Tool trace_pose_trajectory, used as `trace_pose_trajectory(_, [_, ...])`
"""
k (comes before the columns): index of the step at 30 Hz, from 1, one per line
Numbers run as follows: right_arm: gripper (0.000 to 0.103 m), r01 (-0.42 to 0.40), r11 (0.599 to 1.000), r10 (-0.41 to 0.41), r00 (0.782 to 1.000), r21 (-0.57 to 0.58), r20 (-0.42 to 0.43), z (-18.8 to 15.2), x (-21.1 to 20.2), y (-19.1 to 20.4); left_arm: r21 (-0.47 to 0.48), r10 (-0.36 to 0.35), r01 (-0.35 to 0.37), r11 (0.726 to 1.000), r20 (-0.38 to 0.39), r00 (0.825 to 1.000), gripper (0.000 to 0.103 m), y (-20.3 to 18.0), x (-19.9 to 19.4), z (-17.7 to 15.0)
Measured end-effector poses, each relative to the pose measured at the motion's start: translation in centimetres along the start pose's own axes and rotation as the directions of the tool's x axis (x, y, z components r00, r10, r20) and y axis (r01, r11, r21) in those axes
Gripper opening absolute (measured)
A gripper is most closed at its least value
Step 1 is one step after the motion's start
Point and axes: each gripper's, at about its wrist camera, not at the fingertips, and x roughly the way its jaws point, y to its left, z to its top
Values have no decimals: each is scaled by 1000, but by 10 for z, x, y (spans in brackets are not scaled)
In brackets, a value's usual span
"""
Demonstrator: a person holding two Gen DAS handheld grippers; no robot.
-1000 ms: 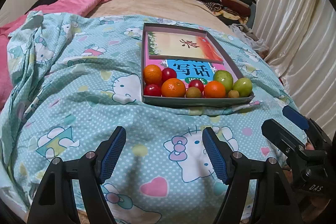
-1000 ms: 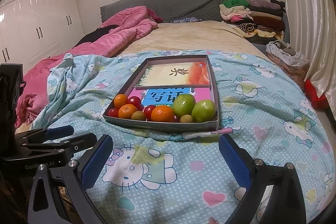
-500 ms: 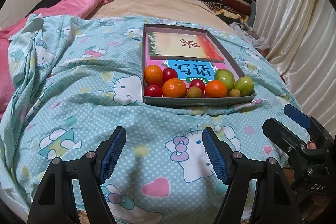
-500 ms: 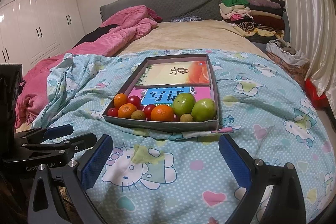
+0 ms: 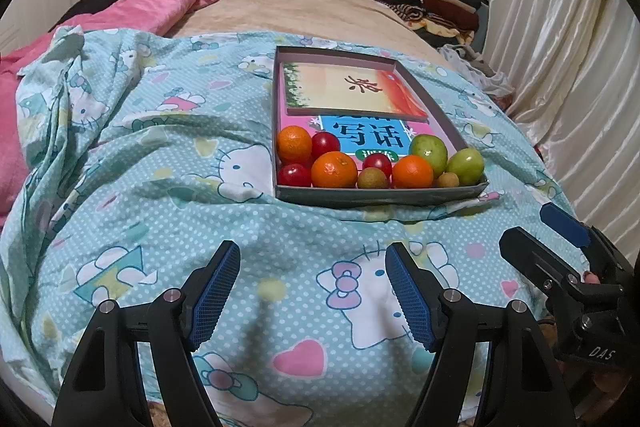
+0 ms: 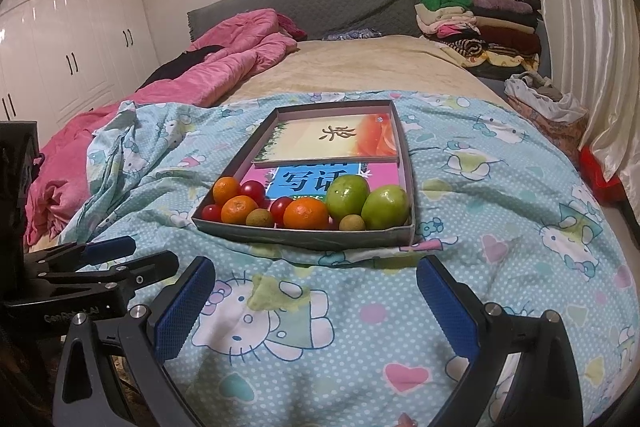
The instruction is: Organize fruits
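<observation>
Both grippers, left [image 5: 312, 291] and right [image 6: 316, 303], hover empty over the bed with fingers apart; fruits [image 6: 306, 213] crowd the box's [image 6: 304, 239] near end, so approach an outer fruit from above.

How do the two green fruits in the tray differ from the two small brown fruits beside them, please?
The green fruits are clearly larger than the brown fruits. Green ones look smooth and glossy; brown ones look dull. Green ones sit together at the right end; brown ones lie apart. All rest in the tray.
</observation>
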Motion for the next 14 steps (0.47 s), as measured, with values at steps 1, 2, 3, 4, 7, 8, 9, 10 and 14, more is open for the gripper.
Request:
trace_pose_trajectory(1, [102, 1, 1000, -1, 1000, 2, 1, 0, 0, -1, 0, 0, 0, 1000, 0, 1000, 76, 0, 0, 0])
trace_pose_trajectory(2, [102, 1, 1000, -1, 1000, 3, 2, 0, -1, -1, 0, 0, 0, 1000, 0, 1000, 76, 0, 0, 0])
trace_pose_trajectory(3, [102, 3, 1000, -3, 1000, 5, 2, 0, -1, -1, 0, 1, -1, 1000, 1, 1000, 76, 0, 0, 0])
trace_pose_trajectory(4, [102, 7, 1000, -7, 1000, 6, 1, 0, 0, -2, 0, -1, 1, 1000, 1, 1000, 76, 0, 0, 1])
trace_pose_trajectory(7, [102, 13, 1000, -13, 1000, 22, -3, 1, 1, -4, -15, 0, 0, 1000, 5, 1000, 76, 4, 1, 3])
trace_pose_trajectory(8, [102, 26, 999, -25, 1000, 37, -7, 1, 2, -7, -22, -3, 4, 1000, 5, 1000, 76, 7, 2, 5])
trace_pose_trajectory(9, [102, 36, 998, -35, 999, 51, -10, 2, 3, -11, -35, -11, 11, 999, 7, 1000, 76, 10, 2, 7])
trace_pose_trajectory(10, [102, 41, 997, -40, 999, 63, -11, 2, 4, -14, -52, -11, 11, 999, 12, 1000, 76, 14, 3, 9])
trace_pose_trajectory(14, [102, 97, 986, -97, 995, 133, -6, 8, 9, -37, -100, -1, 3, 995, 23, 1000, 76, 36, 12, 23])
